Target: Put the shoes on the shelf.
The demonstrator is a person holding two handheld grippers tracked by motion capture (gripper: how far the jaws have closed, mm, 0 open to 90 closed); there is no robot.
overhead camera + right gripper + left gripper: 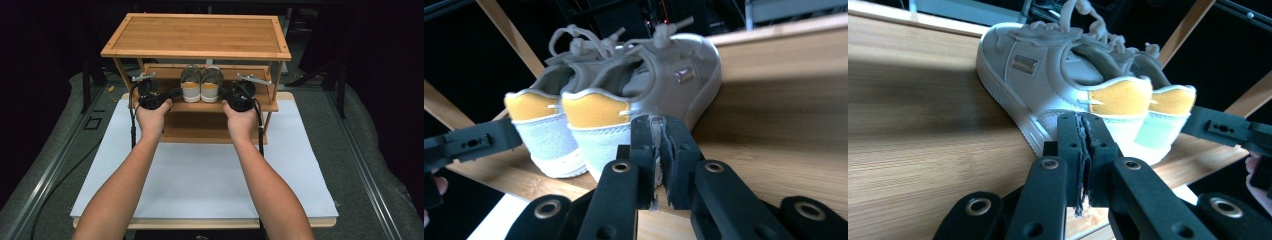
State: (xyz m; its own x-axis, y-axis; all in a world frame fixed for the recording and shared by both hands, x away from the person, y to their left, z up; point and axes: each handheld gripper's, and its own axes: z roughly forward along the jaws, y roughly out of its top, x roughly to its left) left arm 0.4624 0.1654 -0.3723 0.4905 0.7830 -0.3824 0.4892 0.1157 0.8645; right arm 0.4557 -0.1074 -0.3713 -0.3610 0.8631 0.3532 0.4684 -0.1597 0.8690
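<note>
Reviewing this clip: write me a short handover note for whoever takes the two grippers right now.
Left gripper: fingers almost together, holding nothing, just left of the shoes.
Right gripper: the same, just right of them.
Shoes: a pair side by side on the middle shelf of the wooden rack, heels toward you, upright.
Done: the pair stands on the shelf; neither gripper grips it.
Left: probably only to draw both hands back; the top shelf and the white board hold nothing else to handle.

grey yellow-heeled sneakers, paired on shelf
</note>
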